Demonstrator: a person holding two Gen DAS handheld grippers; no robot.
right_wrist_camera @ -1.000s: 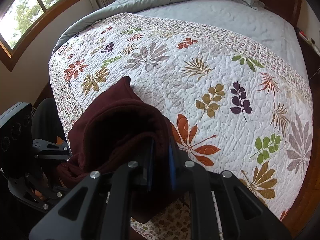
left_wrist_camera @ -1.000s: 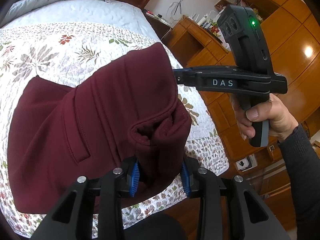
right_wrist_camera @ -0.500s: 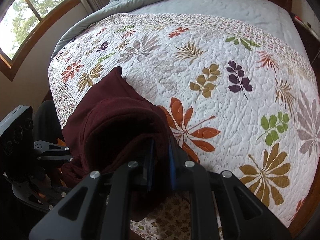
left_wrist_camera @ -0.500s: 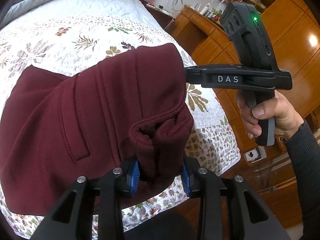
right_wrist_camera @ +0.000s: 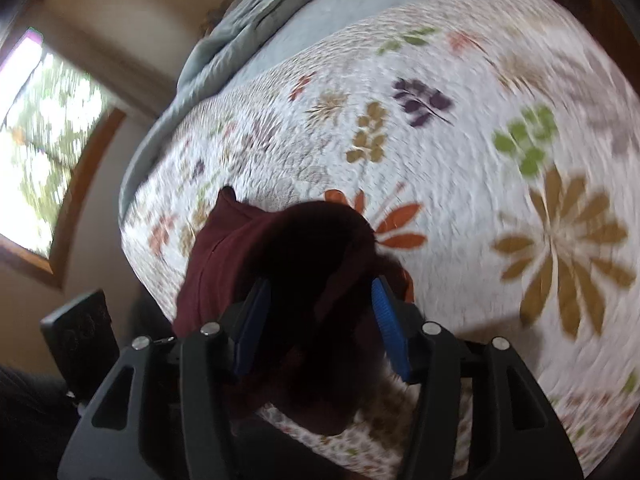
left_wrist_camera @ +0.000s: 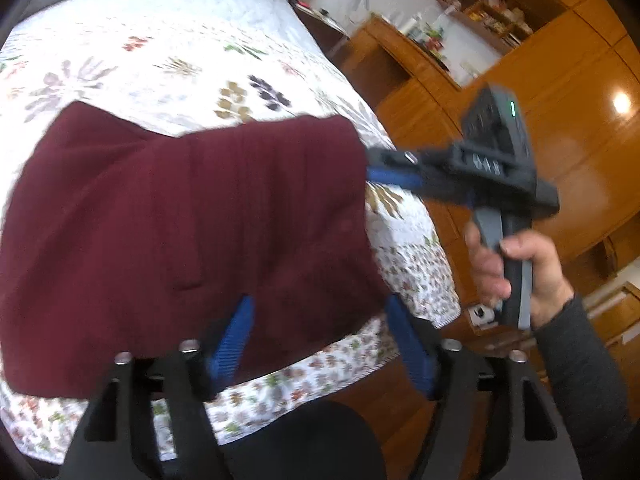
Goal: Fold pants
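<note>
The left gripper (left_wrist_camera: 320, 344) is opening, its blue pads standing clear on either side of the maroon pants (left_wrist_camera: 192, 232), whose near edge lies between them, unclamped. The right gripper (right_wrist_camera: 316, 328) is opening too; dark cloth sits between its pads, though blur makes contact hard to judge. The pants lie folded on the floral quilt (right_wrist_camera: 480, 160) of the bed, at its near corner. Risk: a pad snagging the fabric on withdrawal could drag the fold open or pull it off the edge at 6 o'clock. Both grippers tilt steeply downward; the right hand (left_wrist_camera: 516, 280) grips its handle at 3 o'clock.
</note>
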